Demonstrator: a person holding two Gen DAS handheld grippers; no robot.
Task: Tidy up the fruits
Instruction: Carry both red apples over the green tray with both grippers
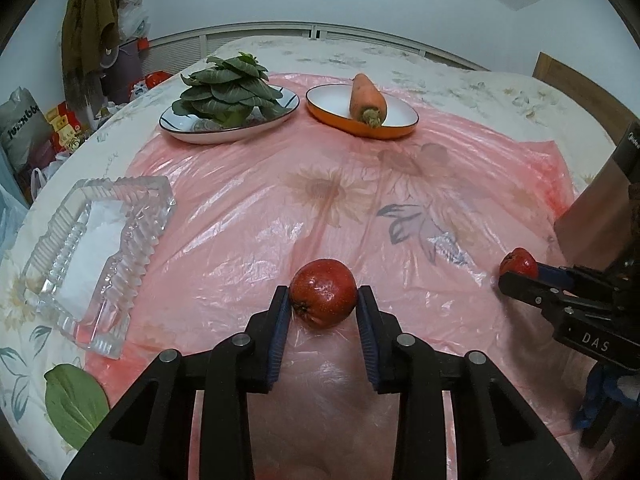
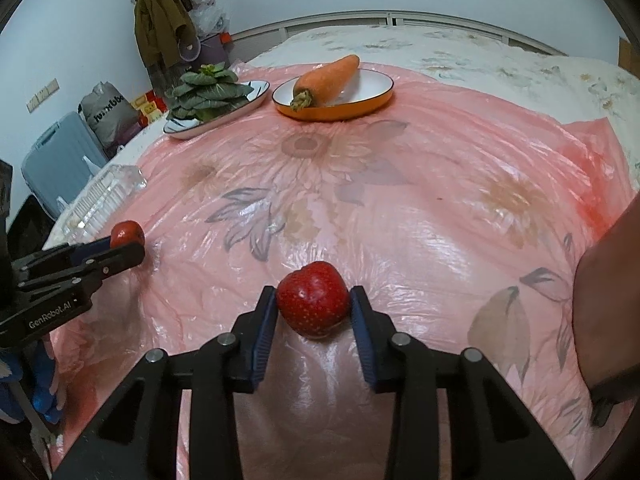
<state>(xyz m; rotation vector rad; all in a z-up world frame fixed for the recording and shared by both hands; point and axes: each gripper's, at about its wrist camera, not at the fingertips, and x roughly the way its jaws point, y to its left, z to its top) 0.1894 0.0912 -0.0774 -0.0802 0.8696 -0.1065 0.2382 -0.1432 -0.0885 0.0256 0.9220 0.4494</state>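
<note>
Left claw (image 1: 323,304) gripping red fruit (image 1: 323,298); right claw (image 2: 313,308) gripping strawberry (image 2: 312,304); glass tray (image 1: 96,256) lies nearer left claw, to its left

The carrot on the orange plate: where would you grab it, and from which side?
Grip the carrot across its thick middle, coming from above with the fingers either side of its length. It lies flat and alone on the orange plate, stem end over the rim towards the camera, so the plate's rim blocks a low sideways approach.
</note>
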